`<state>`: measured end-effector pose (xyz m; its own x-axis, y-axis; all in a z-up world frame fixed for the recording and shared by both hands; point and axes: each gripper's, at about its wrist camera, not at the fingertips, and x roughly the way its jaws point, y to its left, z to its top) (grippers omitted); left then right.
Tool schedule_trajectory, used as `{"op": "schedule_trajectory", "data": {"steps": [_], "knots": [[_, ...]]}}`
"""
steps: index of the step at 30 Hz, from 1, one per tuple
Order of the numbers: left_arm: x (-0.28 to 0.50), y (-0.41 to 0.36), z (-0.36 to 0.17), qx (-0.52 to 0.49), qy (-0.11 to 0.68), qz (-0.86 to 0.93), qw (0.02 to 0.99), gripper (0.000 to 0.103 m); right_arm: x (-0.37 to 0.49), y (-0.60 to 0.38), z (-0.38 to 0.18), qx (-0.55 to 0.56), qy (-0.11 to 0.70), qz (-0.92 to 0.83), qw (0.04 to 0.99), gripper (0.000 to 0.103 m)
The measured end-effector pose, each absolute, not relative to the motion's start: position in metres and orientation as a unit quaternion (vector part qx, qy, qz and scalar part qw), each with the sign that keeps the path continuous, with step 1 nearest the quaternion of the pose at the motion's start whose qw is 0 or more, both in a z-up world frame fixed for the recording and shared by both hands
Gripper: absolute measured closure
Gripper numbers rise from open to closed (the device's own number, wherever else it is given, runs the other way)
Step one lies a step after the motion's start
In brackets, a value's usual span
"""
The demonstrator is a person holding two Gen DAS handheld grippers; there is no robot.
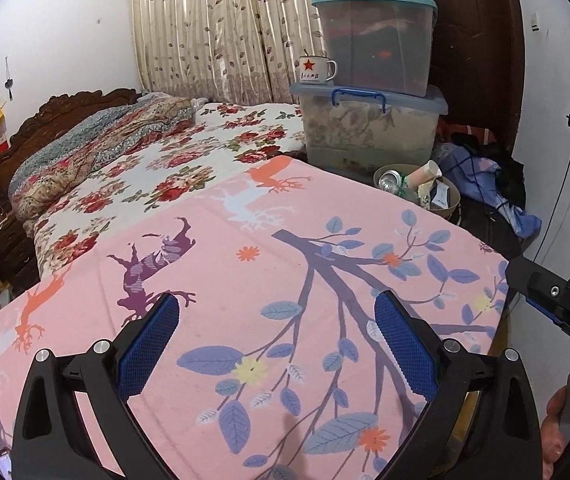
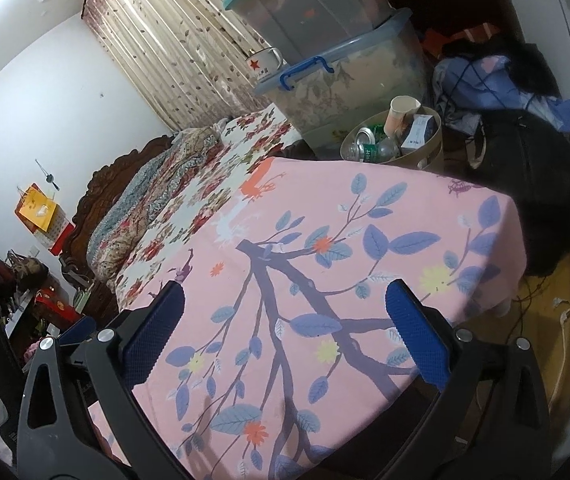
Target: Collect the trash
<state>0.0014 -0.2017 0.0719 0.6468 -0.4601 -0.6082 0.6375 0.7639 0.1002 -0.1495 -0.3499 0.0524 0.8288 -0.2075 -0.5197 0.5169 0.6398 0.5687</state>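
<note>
Looks nearly done — pink cloth (image 1: pixel 205 280) bare of litter, trash bin (image 2: pixel 433 152) just past its far edge already holding can (image 2: pixel 365 136), bottle, paper cup (image 2: pixel 399 110), carton. Left gripper (image 1: pixel 277 352) and right gripper (image 2: pixel 285 336) — both spread wide, grasping nothing.

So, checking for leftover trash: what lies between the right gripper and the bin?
Only bare pink cloth, right wrist view, between the open right gripper and the bin.
</note>
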Motion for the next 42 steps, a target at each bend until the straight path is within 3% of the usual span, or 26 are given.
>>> {"op": "schedule_trajectory", "data": {"steps": [42], "knots": [[-0.017, -0.197, 0.091, 0.158, 0.277, -0.266, 0.910, 0.009, -0.157, -0.343, 0.055, 0.372, 0.206, -0.194, 0.884, 0.003]]}}
